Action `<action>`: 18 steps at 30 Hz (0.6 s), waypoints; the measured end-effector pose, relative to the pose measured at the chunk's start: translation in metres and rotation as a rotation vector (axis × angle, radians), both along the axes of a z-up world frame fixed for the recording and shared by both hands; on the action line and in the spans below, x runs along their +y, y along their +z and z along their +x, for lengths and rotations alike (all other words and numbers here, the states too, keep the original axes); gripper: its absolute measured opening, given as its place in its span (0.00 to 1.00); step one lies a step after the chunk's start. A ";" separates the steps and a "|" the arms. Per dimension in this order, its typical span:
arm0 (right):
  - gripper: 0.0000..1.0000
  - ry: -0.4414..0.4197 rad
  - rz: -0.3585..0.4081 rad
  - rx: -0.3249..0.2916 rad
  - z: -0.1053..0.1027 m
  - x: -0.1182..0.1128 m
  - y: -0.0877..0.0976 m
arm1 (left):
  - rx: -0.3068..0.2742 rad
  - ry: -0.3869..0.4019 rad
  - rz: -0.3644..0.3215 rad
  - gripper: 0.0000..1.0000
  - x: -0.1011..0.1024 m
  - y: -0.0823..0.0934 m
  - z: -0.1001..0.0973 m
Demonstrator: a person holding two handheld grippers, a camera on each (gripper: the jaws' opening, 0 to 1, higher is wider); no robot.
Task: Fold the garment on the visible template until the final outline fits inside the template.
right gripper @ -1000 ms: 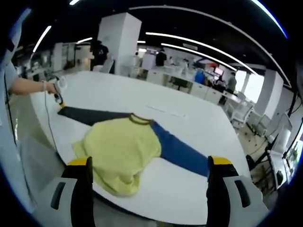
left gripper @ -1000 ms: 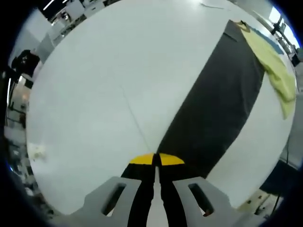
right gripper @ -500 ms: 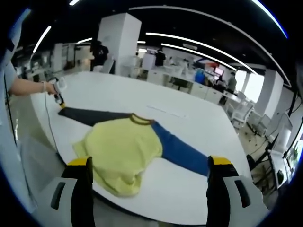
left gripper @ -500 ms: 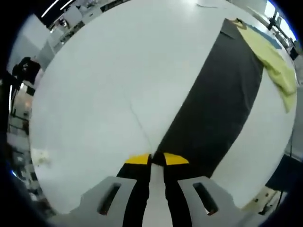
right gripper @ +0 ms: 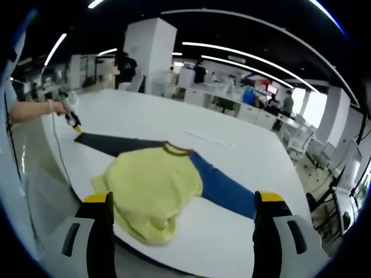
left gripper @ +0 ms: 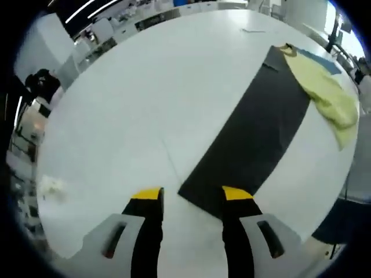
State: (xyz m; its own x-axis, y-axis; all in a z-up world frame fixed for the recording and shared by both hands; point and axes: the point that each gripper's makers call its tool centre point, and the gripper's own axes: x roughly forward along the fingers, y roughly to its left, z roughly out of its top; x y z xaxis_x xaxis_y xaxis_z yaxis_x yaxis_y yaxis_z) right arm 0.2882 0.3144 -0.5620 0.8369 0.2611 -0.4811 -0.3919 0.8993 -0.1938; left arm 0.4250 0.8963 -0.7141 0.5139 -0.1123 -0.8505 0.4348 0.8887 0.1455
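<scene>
Garment: a yellow top with a dark collar, laid crumpled over the middle of the strip near the surface's front edge, so that its outline is not yet squared to anything beneath it.
Template: a long strip, dark grey at one end and blue at the other, spread flat on the surface so that the fold can be judged against its edges; the grey end is bare, the middle is covered by the garment.
Surface: a wide white top, otherwise bare around the strip.
Left tool: jaws spread apart and holding nothing, poised just above the near end of the grey strip; the same tool is seen far off in the right gripper view, at that end.
Right tool: jaws wide apart and empty, held back from the front edge, facing the garment.
Stage: judged as early, with no fold made and the garment's hem overhanging the strip.
</scene>
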 end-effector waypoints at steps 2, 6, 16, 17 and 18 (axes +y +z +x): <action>1.00 0.009 -0.002 -0.002 0.002 0.001 0.001 | -0.043 -0.004 -0.036 0.41 -0.011 0.016 -0.001; 1.00 0.029 0.004 -0.009 0.006 0.004 0.001 | -0.156 -0.022 -0.240 0.45 -0.057 0.049 -0.003; 1.00 0.080 0.015 -0.027 0.008 0.010 0.005 | -0.316 -0.175 -0.462 0.62 -0.138 0.129 -0.031; 1.00 0.082 0.013 -0.029 0.007 0.009 0.004 | -0.324 -0.178 -0.483 0.63 -0.144 0.135 -0.034; 1.00 0.082 0.011 -0.031 0.007 0.007 0.004 | -0.336 -0.191 -0.518 0.64 -0.153 0.142 -0.040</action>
State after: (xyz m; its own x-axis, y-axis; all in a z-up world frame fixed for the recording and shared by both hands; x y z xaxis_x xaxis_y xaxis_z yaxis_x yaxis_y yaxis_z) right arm 0.2951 0.3216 -0.5575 0.8271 0.3343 -0.4517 -0.4580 0.8668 -0.1971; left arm 0.3847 0.7435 -0.5721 0.6732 -0.5807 -0.4578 0.5975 0.7919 -0.1259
